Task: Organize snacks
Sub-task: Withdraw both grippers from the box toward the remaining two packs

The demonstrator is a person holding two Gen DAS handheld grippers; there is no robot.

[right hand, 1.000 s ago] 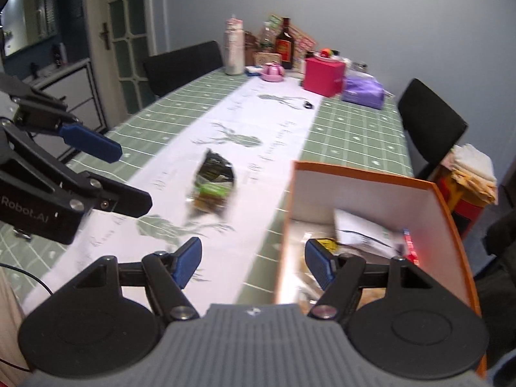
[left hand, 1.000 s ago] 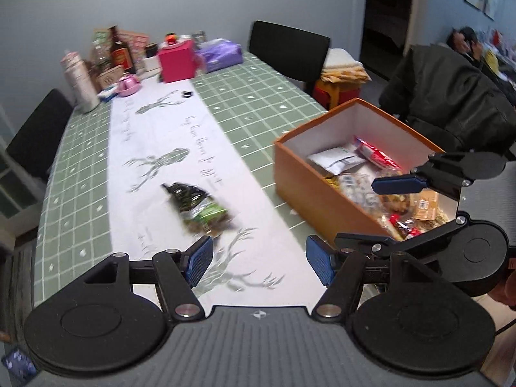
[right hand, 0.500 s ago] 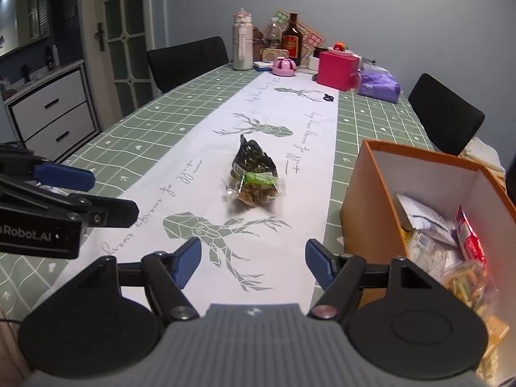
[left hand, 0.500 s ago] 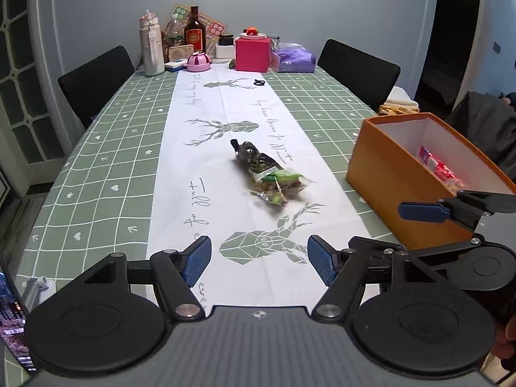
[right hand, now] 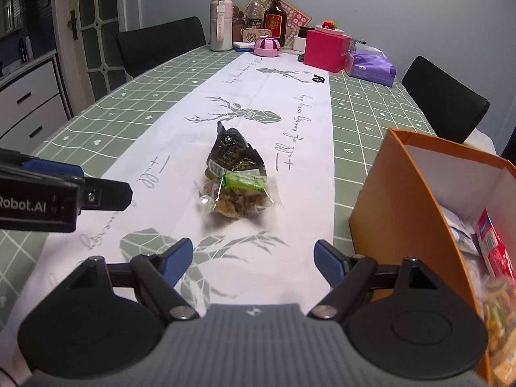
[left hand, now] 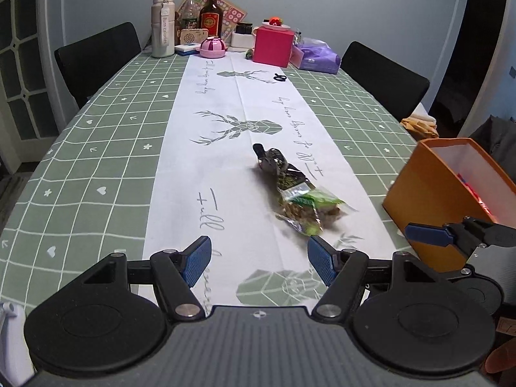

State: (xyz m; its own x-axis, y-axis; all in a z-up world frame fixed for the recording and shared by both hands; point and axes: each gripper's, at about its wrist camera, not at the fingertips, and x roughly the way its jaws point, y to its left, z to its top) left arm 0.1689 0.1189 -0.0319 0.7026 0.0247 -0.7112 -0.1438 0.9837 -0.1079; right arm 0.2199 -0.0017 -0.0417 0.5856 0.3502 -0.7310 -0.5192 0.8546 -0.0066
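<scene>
While both jaws are standing wide and empty, left gripper and right gripper are hovering | crinkled clear-and-green plastic snack bag is lying on white runner | open orange cardboard box is sitting just right of it.

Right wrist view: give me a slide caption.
Open right gripper faces snack bags on the table runner, beside an orange box.

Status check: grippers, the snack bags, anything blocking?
Left gripper open, empty; right gripper open, empty. Two snack bags lie loose on the white runner, left of the orange box. Nothing between grippers and bags.
</scene>
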